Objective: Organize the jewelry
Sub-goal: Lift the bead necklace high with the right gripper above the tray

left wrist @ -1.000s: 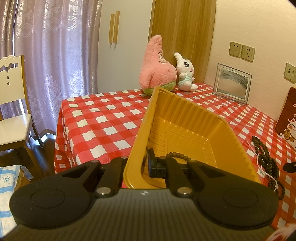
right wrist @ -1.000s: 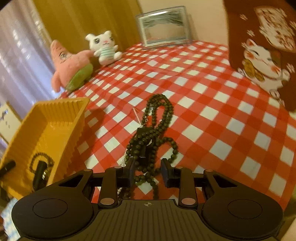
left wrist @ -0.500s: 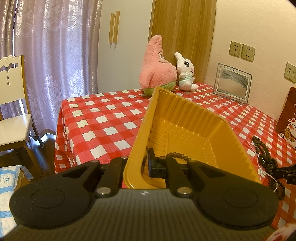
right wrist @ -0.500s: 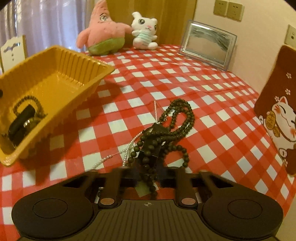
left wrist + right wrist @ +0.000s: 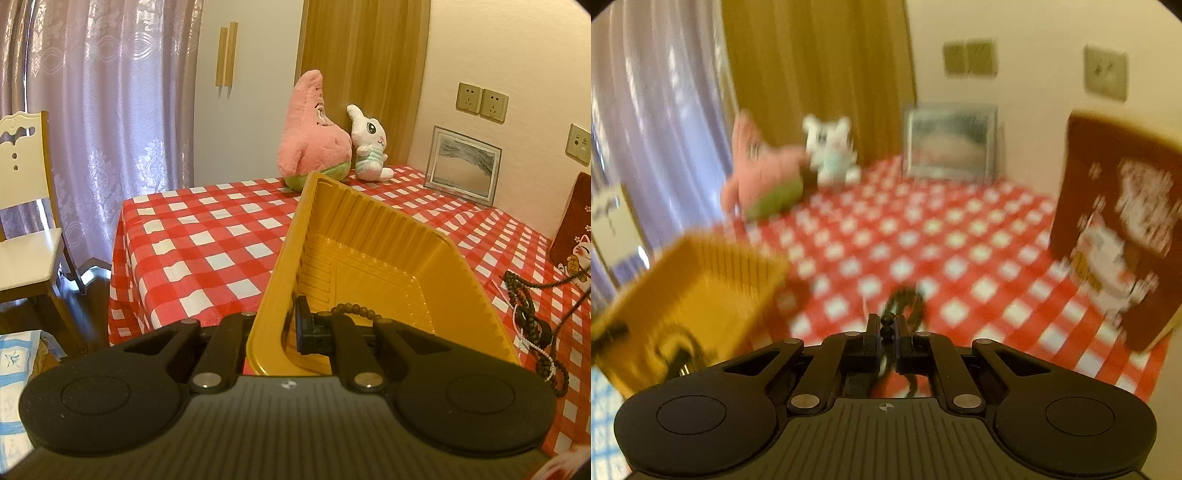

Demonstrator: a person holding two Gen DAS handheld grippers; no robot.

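Left tool (image 5: 275, 332): gripping the near wall of the tray (image 5: 369, 236), one finger sitting outside it and one inside.
Tray: yellow, ribbed, sitting on the red-checked table (image 5: 207, 236); a short run of brown beads (image 5: 354, 309) is showing inside it, just behind the inner finger.
Right tool (image 5: 886, 332): jaws nearly together, pinching a dark bead strand (image 5: 886, 325); the strand is hanging down between the fingers.
Necklaces (image 5: 524, 314): dark bead loops and a white pearl string (image 5: 535, 345) are lying on the table right of the tray; thin dark strands are stretching from them toward the right edge of the left view.
Right view: blurring heavily; tray (image 5: 690, 291) is appearing at lower left with a dark item inside, which cannot be identified.
Surroundings: pink plush (image 5: 314, 136) and white rabbit (image 5: 369, 155) are standing at the far table edge; framed picture (image 5: 461, 166) is leaning on the wall; brown cat cushion (image 5: 1123, 225) is standing at right.
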